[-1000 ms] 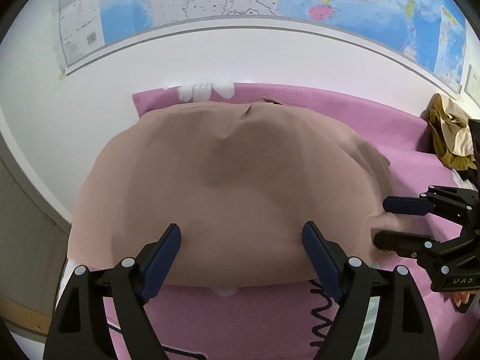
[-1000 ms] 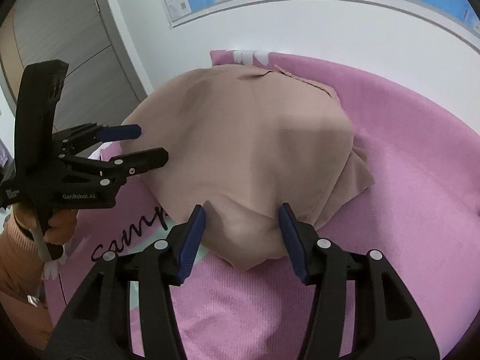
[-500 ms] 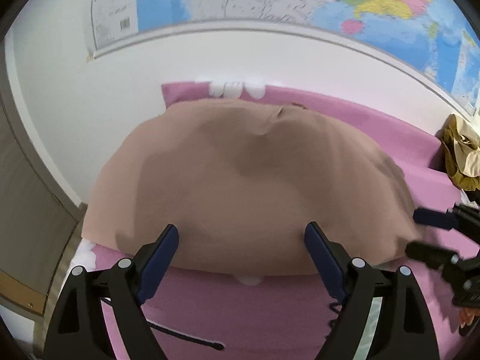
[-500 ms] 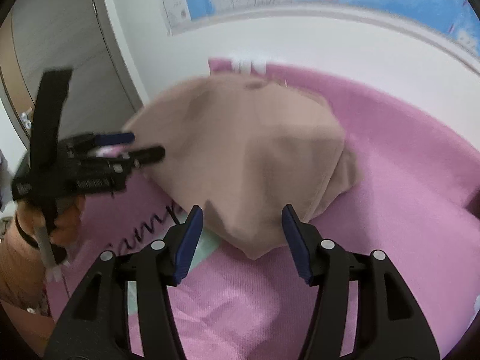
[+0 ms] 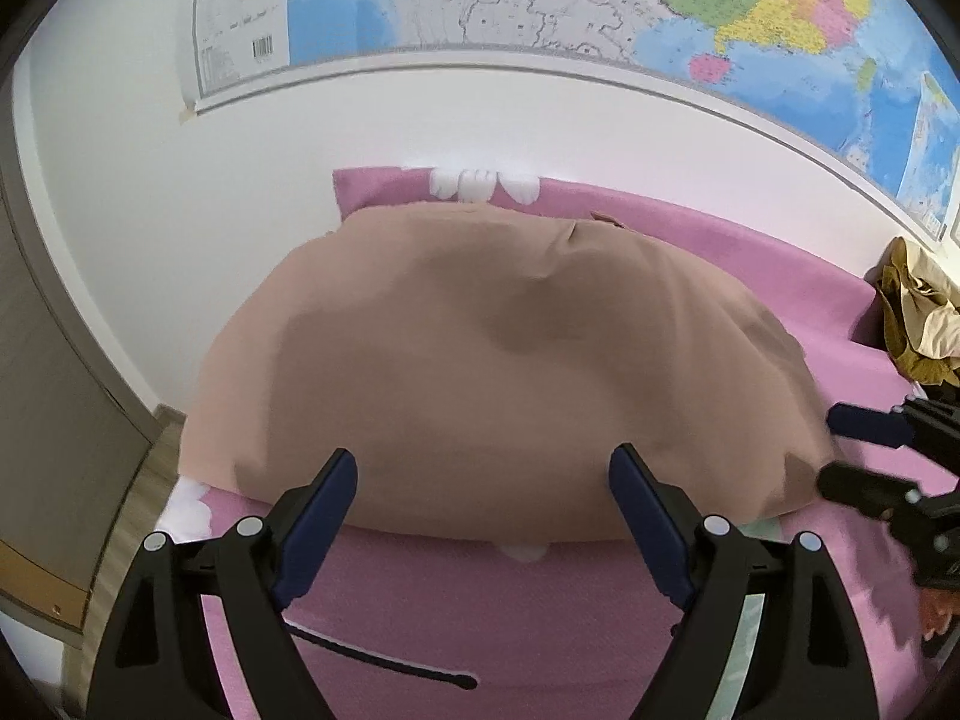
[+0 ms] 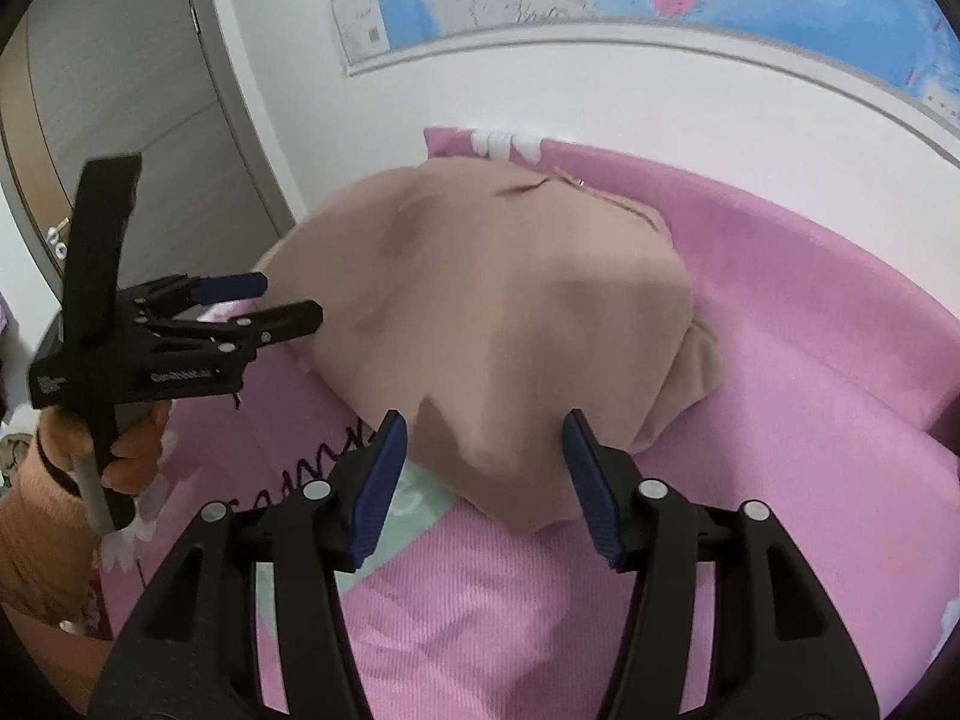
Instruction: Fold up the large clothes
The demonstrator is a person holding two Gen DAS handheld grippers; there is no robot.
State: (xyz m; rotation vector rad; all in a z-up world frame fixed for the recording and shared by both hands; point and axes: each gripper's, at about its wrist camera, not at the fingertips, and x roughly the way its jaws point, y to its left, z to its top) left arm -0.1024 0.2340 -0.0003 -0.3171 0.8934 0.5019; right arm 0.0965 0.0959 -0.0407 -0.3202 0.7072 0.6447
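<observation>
tan garment [image 5: 492, 372] lay folded on the pink bedspread [image 5: 750, 240], at twelve o'clock from my left claw [image 5: 480, 501], wide and empty. my right claw [image 6: 480, 468], half-spread, empty, straddled its near corner; best pinched at the edge.

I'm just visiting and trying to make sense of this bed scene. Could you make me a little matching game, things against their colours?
Things:
1. folded garment
2. bed cover
3. pads of the right tongs
4. crumpled clothes by the wall

Colours:
A. pink
B. olive and cream
C. tan
D. blue

Pairs: 1-C, 2-A, 3-D, 4-B
</observation>
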